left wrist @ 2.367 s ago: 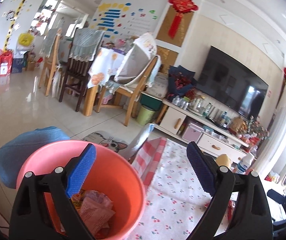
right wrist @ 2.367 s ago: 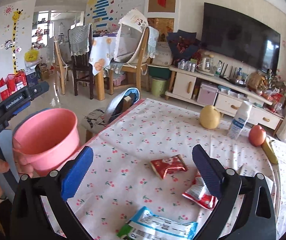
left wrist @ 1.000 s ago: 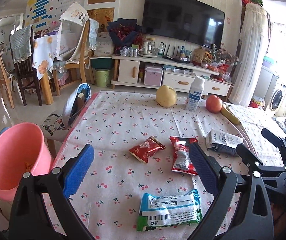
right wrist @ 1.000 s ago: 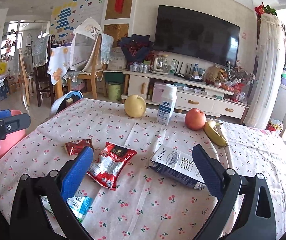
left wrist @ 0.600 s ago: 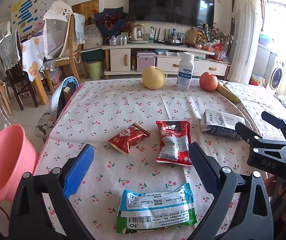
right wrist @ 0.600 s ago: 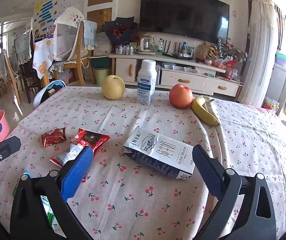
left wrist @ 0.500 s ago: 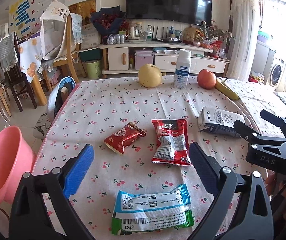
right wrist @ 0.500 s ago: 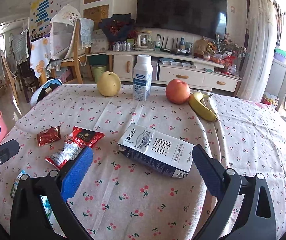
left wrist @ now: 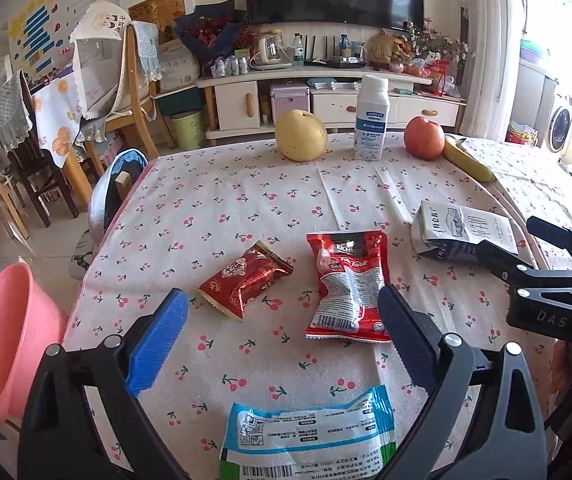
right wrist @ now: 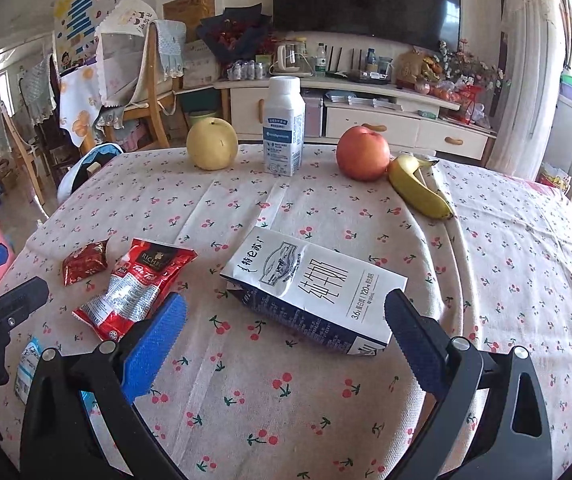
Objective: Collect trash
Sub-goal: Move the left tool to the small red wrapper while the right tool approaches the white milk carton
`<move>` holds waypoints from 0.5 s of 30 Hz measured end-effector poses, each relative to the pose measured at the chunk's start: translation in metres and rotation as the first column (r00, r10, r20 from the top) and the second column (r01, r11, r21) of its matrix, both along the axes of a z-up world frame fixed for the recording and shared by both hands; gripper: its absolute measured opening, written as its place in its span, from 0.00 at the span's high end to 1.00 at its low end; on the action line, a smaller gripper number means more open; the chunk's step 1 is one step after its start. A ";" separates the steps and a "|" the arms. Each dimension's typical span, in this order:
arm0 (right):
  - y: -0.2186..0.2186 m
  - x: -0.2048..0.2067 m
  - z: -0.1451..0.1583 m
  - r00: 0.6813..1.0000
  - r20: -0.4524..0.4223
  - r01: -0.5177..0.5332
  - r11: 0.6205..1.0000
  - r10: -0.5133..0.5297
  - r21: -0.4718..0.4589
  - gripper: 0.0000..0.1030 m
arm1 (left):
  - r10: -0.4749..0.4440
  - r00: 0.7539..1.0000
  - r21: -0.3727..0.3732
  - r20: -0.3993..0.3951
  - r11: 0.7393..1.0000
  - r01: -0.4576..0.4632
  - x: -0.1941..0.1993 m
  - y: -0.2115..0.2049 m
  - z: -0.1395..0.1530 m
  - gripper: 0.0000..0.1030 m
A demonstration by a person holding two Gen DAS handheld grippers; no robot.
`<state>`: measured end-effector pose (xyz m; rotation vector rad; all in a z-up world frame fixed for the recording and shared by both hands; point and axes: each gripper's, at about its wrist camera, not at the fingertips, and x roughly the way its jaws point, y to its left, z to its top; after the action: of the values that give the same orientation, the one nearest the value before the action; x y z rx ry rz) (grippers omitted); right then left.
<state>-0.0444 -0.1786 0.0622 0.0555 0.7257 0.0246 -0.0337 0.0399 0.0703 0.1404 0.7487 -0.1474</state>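
Right gripper (right wrist: 282,340): jaws spread wide, nothing between the blue pads. The milk carton (right wrist: 313,290) lies flat on the cherry-print tablecloth (right wrist: 505,280) just ahead of the fingers and roughly centred in the gap. Its long axis runs diagonally, from ahead-left to near-right; the near-right end sits just beside the right fingertip, while the creased far end points away to the left. Judged the nearest piece of trash for this hand.

Left gripper (left wrist: 282,344): also wide open and empty. Two pieces fall within its span:
- blue-green-white wrapper (left wrist: 305,436), low between the fingers, long axis crosswise, partly cut off by the frame edge.
- red-white snack packet (left wrist: 347,284), just ahead and right of centre, long axis running away from the fingers, tilted slightly.

A small red wrapper (left wrist: 246,278) lies ahead-left of centre, tilted diagonally.

The pink bucket (left wrist: 2,348) stands off the table edge, out to the left of the left finger.

Pear, bottle, apple and banana stand far ahead; judged not trash.
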 end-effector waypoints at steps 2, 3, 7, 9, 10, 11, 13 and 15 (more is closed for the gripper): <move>-0.001 0.004 -0.002 1.000 -0.013 -0.010 1.000 0.010 0.026 0.05 | 0.018 1.000 -0.001 -0.014 1.000 -0.018 0.006 0.006 -0.003 0.07; -0.001 0.006 -0.003 1.000 -0.021 -0.019 0.999 0.019 0.040 0.05 | 0.029 0.999 -0.003 -0.023 1.000 -0.029 0.009 0.010 -0.006 0.07; 0.001 0.013 -0.007 0.997 -0.046 -0.051 0.996 0.054 0.075 0.05 | 0.069 0.996 -0.021 -0.064 0.997 -0.070 0.024 0.027 -0.017 0.07; 0.002 0.015 -0.008 0.995 -0.058 -0.072 0.990 0.079 0.118 0.05 | 0.080 0.993 -0.022 -0.083 0.996 -0.082 0.032 0.033 -0.022 0.07; 0.004 0.016 -0.008 0.994 -0.061 -0.081 0.988 0.090 0.134 0.05 | 0.079 0.993 -0.026 -0.090 0.996 -0.082 0.036 0.035 -0.024 0.07; 0.006 0.016 -0.009 0.993 -0.063 -0.094 0.984 0.104 0.150 0.05 | 0.073 0.993 -0.033 -0.095 0.997 -0.076 0.039 0.037 -0.026 0.07; 0.011 0.017 -0.009 0.989 -0.065 -0.122 0.977 0.135 0.175 0.05 | 0.035 0.994 -0.049 -0.107 0.998 -0.041 0.048 0.038 -0.030 0.07; 0.014 0.017 -0.009 0.987 -0.066 -0.132 0.975 0.145 0.178 0.05 | 0.004 0.993 -0.046 -0.119 0.999 -0.010 0.058 0.040 -0.035 0.07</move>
<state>-0.0270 -0.1643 0.0527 0.1729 0.8043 0.2202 0.0246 0.0802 0.0356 0.0849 0.8640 -0.1676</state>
